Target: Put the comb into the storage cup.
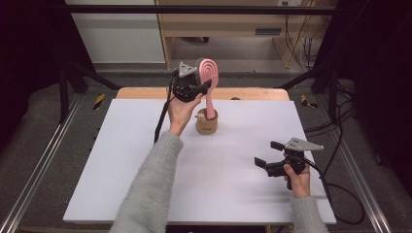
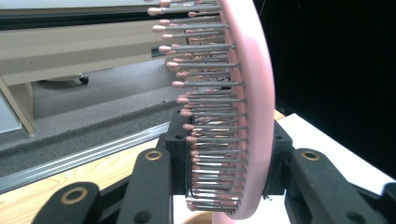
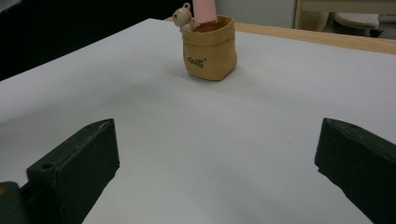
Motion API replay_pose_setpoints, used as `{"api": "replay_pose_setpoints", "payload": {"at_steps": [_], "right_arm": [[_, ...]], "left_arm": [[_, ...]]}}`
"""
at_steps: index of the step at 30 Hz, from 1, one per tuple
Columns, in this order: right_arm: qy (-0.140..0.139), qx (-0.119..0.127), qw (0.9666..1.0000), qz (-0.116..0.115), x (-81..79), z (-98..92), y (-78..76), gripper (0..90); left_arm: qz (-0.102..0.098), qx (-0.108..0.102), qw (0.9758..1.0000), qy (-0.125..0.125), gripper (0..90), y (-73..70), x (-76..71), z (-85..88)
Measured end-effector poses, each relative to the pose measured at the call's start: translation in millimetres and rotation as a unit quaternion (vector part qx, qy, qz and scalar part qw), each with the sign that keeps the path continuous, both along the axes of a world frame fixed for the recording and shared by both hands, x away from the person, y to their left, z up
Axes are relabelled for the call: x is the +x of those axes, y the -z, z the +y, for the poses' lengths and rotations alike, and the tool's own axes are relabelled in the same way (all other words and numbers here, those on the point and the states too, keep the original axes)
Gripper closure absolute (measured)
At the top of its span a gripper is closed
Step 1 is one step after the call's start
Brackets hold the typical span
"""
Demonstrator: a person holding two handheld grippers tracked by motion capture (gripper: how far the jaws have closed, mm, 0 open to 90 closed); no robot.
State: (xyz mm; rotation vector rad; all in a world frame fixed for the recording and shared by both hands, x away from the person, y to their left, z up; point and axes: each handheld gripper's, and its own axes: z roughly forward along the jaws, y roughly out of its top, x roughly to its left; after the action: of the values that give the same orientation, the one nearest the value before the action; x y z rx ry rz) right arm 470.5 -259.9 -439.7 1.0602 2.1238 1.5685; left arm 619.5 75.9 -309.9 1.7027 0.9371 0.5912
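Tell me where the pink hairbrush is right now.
In the high view the pink plastic hairbrush stands upright left of centre at the table's far edge, handle inside the tan bag-shaped holder, head clamped by the left gripper.

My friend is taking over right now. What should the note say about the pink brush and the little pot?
Left gripper: shut on the head of the pink hairbrush, which stands upright.
Right gripper: open, holding nothing, low over the white table near its right front.
Brush handle: its lower end is inside the tan pot, which has a small bear figure on its rim.
Done: brush gripped, handle in the pot.
Left: probably let go and draw the left gripper back; I can't tell whether the handle has reached the bottom.
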Motion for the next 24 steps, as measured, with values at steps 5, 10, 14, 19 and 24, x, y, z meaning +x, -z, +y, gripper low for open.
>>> {"api": "replay_pose_setpoints", "payload": {"at_steps": [5, 10, 14, 19, 24], "right_arm": [[0.000, 0.001, 1.0000, -0.001, -0.1, -0.4, -0.4, 0.3], [0.000, 0.001, 1.0000, 0.000, -0.2, -0.1, -0.2, 0.3], [-0.001, 0.000, 1.0000, 0.000, -0.1, -0.1, -0.2, 0.3], [-0.001, 0.000, 1.0000, 0.000, -0.1, -0.1, -0.2, 0.3], [-0.001, 0.001, 1.0000, 0.001, 0.0, 0.6, 0.2, 0.3]], "left_arm": [[0.001, 0.003, 1.0000, -0.001, 63.3, 3.5, 1.9, -2.2], [0.002, 0.008, 1.0000, -0.001, 63.3, 7.3, 3.5, -3.6], [0.001, 0.007, 1.0000, 0.000, 63.3, 11.0, 4.8, -3.4], [0.004, 0.007, 1.0000, -0.002, 63.3, 18.0, 6.3, -1.1], [0.008, 0.007, 0.9999, -0.004, 63.3, 23.5, 6.9, 1.3]]}}
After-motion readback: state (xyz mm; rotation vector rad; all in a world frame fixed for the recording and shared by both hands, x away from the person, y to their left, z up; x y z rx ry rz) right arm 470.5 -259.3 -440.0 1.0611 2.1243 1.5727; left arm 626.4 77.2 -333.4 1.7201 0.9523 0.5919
